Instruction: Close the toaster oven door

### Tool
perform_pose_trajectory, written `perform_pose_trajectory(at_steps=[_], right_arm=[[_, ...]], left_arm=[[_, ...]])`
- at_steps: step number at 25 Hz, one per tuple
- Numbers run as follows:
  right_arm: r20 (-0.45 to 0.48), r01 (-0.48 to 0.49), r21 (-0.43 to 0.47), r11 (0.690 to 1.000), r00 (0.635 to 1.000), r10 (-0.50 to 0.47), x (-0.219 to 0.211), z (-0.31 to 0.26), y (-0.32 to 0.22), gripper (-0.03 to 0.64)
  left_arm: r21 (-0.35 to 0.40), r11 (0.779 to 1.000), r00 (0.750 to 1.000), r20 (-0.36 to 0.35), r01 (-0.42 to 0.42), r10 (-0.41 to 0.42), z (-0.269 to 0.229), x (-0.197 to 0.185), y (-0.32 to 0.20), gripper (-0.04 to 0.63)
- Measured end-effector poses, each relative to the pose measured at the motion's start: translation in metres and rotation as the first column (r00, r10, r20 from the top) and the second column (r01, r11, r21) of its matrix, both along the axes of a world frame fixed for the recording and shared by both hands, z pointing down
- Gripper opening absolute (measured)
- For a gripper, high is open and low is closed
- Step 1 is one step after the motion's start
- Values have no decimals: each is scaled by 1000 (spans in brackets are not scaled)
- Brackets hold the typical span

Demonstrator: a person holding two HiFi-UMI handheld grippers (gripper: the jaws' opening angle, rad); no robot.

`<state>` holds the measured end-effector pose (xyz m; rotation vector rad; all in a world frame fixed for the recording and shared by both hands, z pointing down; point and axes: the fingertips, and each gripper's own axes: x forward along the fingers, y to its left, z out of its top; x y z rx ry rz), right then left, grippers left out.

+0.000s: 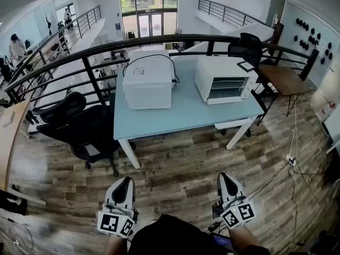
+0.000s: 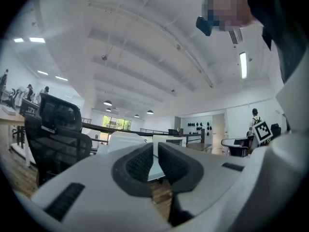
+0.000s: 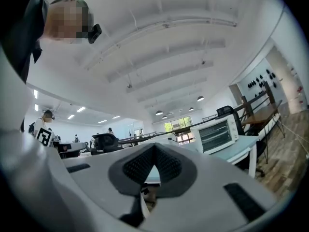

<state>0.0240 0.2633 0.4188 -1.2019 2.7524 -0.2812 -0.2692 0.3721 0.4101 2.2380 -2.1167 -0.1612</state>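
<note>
On the far right part of a pale blue tabletop (image 1: 180, 120), well ahead of the person, the white toaster oven (image 1: 226, 79) stands with its glass front turned this way. As far as these views show, its door is upright against the body. To its left on the same tabletop, apart from it, sits a larger white box (image 1: 147, 80) with a black cable (image 1: 159, 57) looping over its top. A black office chair (image 1: 79, 125) stands just beside the left end of the tabletop on the wood-plank floor (image 1: 186, 163), and a dark curved railing (image 1: 106, 47) runs behind the tabletop. Both tools are held low and close to the person, well short of the tabletop and pointing level towards it. The left tool (image 1: 125, 180) has its ribbed pads (image 2: 140, 163) all but together, with only a thin slit between them and nothing in it. The right tool (image 1: 227, 176) has its pads (image 3: 166, 166) meeting at the tip, also with nothing between them. Neither tool touches anything.
</note>
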Motion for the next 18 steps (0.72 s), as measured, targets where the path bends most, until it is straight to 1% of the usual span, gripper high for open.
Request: perform_pose_trajectory(at_steps=[2, 6, 8, 9, 11, 13, 14, 16, 18], right_arm=[[12, -4, -1, 1000, 1000, 4, 2, -1, 1, -3], [17, -22, 19, 1000, 1000, 22, 9, -5, 6, 6], [18, -33, 22, 999, 999, 32, 14, -8, 7, 113], [17, -39, 24, 999, 999, 39, 16, -8, 7, 142], [14, -52, 28, 998, 999, 52, 21, -10, 10, 182], [14, -57, 32, 998, 998, 57, 24, -12, 13, 209], [15, -58, 39, 998, 998, 57, 25, -14, 15, 234], [20, -61, 58, 996, 998, 60, 26, -20, 19, 277], [24, -66, 67, 996, 998, 64, 27, -22, 20, 339]], left_arm=[[2, 1000, 1000, -15, -7, 7, 0, 2, 0, 37], [18, 1000, 1000, -14, -25, 25, -3, 8, 0, 38], [25, 999, 1000, -12, -20, 21, -5, 9, 0, 48], [27, 999, 1000, -11, -17, 17, -6, 9, -1, 68], [31, 999, 1000, -12, -15, 15, -8, 10, -1, 132], [39, 999, 1000, -18, -11, 12, -10, 10, -1, 172], [42, 999, 1000, -20, -9, 9, -11, 10, -1, 199], [45, 999, 1000, -19, -4, 5, -12, 11, 0, 283], [42, 999, 1000, -20, -3, 4, -12, 12, 1, 333]])
